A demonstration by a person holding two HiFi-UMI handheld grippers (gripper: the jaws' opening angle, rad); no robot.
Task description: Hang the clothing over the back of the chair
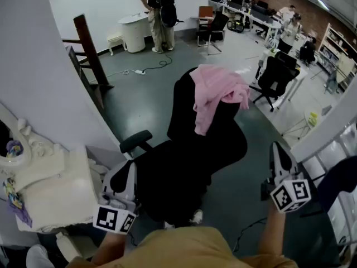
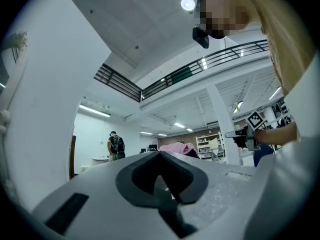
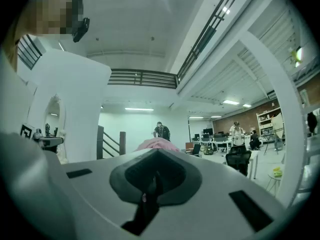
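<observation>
My left hand-held gripper [image 1: 129, 165] had its jaws together with nothing between them. My right hand-held gripper [image 1: 277, 147] was likewise closed and empty. Both sat low and close to my body, pointing roughly level away from me. Between the two, and just ahead of them, stood the black office chair [image 1: 184, 166], with its seat toward me and one armrest [image 1: 135, 140] just beyond the tip of my left hand-held gripper. The pink clothing [image 1: 215, 94] lay draped over the top of the backrest [image 1: 181, 113], well ahead of both hand-held grippers and touched by neither. It hung down the face of the backrest toward me, bunched more to my right hand-held gripper's side. In each gripper view the clothing showed as a small pink mound just above the closed jaws, well apart from them. Past the chair, a person [image 1: 158, 10] stood on the grey floor [image 1: 139, 94]. A wooden stair rail [image 1: 89, 49] rose ahead of my left hand-held gripper, and a second black chair [image 1: 276, 74] stood ahead of my right one.
</observation>
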